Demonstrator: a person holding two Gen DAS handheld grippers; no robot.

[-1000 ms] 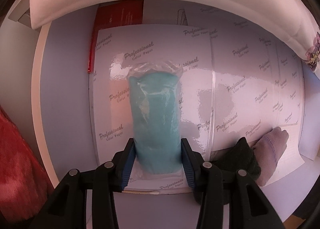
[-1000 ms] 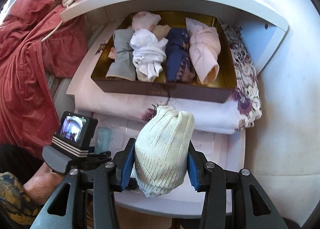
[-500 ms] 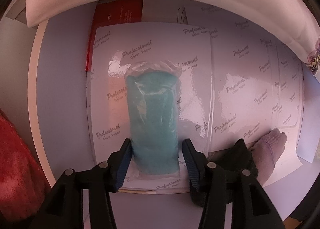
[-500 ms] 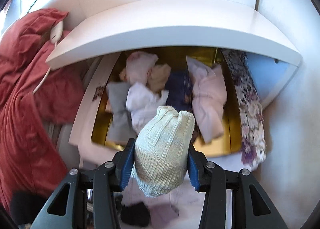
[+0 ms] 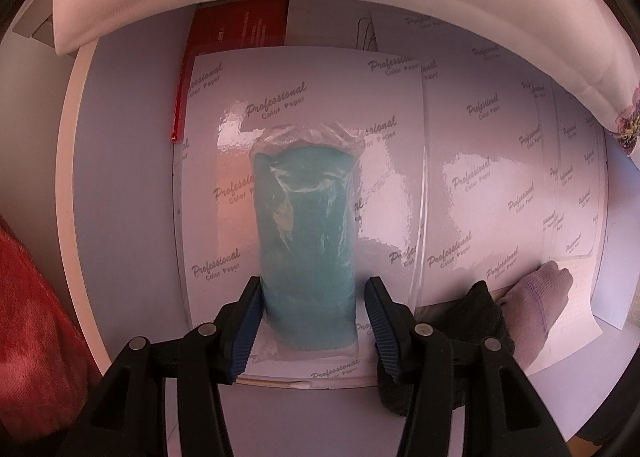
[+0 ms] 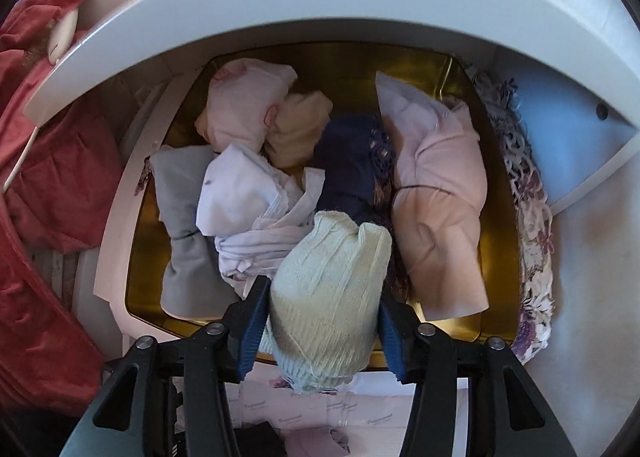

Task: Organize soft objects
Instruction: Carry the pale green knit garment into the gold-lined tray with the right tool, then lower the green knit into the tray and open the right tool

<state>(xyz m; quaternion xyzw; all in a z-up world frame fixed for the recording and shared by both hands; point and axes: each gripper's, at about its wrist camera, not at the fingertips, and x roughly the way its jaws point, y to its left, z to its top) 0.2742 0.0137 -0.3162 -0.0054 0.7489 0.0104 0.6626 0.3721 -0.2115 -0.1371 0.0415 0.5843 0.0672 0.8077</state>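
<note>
A teal rolled cloth in a clear bag (image 5: 306, 225) lies on glossy paper packs (image 5: 480, 177). My left gripper (image 5: 313, 285) points down and straddles the roll's near end, open, with a gap at the right pad. My right gripper (image 6: 323, 293) holds a cream knit roll (image 6: 332, 253) over the near side of a gold-lined box (image 6: 496, 249). Its jaws are opening, and both pads still touch the knit. The box holds a grey roll (image 6: 180, 217), a white one (image 6: 244, 201), a navy one (image 6: 352, 161), a pink one (image 6: 436, 209) and two pale ones behind.
A white shelf (image 6: 280, 5) overhangs the box's far side. Red fabric (image 6: 48, 177) is piled to the left, and a floral cloth (image 6: 532, 217) lies along the box's right. Beside the teal roll lie a black sock (image 5: 476, 313) and a lilac sock (image 5: 536, 297).
My left jaws have widened off the teal roll, which stays put. My right gripper has carried the cream knit roll forward from the table edge to above the box.
</note>
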